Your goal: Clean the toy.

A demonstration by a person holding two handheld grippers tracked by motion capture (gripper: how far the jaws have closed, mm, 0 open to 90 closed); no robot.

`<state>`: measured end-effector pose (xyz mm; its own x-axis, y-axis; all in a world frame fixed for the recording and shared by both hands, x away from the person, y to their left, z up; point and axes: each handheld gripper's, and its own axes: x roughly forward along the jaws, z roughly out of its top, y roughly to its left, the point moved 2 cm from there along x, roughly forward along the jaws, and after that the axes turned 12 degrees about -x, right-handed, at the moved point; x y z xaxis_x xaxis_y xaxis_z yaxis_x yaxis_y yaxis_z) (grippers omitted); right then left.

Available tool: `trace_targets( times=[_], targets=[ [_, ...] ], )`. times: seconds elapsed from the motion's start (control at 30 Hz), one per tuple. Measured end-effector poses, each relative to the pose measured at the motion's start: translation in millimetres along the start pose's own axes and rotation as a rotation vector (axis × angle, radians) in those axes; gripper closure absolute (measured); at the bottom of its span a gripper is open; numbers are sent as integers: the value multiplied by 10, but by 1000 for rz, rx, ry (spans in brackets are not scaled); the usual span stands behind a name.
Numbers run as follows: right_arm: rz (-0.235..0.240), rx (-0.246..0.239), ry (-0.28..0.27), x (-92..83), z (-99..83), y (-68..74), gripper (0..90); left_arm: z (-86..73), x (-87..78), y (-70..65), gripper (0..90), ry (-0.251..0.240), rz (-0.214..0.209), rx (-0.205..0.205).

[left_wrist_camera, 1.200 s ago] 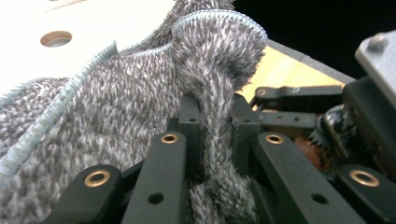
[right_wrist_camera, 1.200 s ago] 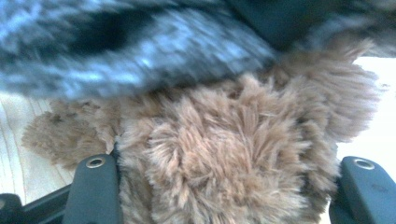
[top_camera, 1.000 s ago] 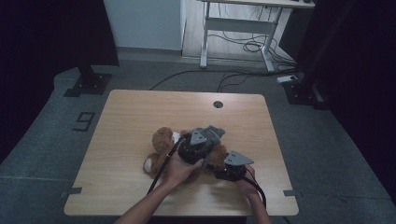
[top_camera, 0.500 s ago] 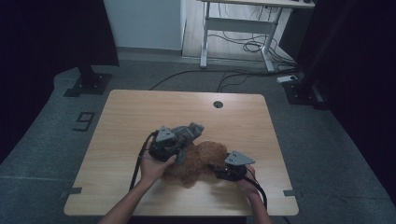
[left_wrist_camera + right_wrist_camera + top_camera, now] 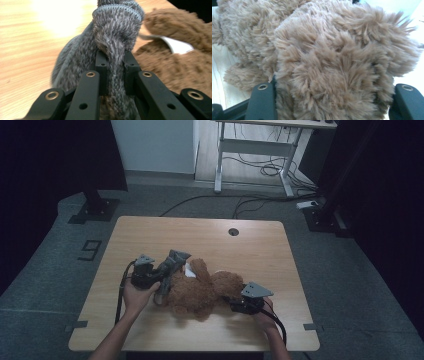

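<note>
A brown teddy bear [image 5: 200, 292] lies on the wooden table [image 5: 210, 232] toward its front, with a white tag [image 5: 175, 45] showing on it. At the bear's left end, my left gripper [image 5: 162, 276] is shut on a fold of grey knitted fabric [image 5: 174, 260]. Seen close in the left gripper view, the knit [image 5: 117, 22] bunches up between the two black fingers [image 5: 102, 62]. My right gripper [image 5: 231, 304] comes in from the bear's right end. Its jaws stand on either side of a thick lump of fur [image 5: 337, 62] and press into it.
A round cable hole [image 5: 233, 231] sits near the table's far edge. Beyond the table stand a white desk frame [image 5: 252, 150] with cables on the floor and two black stand bases [image 5: 95, 210]. The back half of the tabletop is bare wood.
My left gripper has moved left across the bear, taking the grey knit with it. More of the bear's brown body shows now. The right gripper has stayed put.
</note>
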<state>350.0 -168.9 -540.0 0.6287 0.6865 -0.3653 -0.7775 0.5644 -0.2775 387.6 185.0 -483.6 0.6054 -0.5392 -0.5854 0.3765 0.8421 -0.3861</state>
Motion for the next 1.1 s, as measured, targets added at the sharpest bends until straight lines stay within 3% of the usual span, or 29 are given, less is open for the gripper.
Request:
trace_targets(
  times=[0.13,0.27,0.37,0.43,0.5,0.63,0.83,0.97,1.03,1.1],
  targets=[
    [-2,1,1,1,0,-3,348,42,-26,-154,787,10,-30,27],
    [-6,-3,5,-2,3,0,347,100,62,-484,788,35,-28,123],
    [-8,-4,6,-3,3,3,347,121,143,-738,791,57,-52,177],
    [-7,-3,8,-3,0,-2,346,124,186,-904,791,53,-37,224],
    [-7,2,7,-6,-6,-10,345,140,198,-1040,792,49,-70,240],
    [-6,-2,6,-5,-4,-7,345,179,185,-1335,793,12,-136,275],
    [-5,-2,6,-5,-6,-11,345,216,197,-1857,792,-72,-180,383],
    [-6,1,4,-4,-6,-10,345,196,377,-2092,790,-37,-182,438],
    [-6,2,4,-4,-6,-8,345,180,521,-2116,789,11,-183,430],
    [-7,3,2,-2,-6,-7,345,151,681,-2093,787,58,-153,426]
  ],
)
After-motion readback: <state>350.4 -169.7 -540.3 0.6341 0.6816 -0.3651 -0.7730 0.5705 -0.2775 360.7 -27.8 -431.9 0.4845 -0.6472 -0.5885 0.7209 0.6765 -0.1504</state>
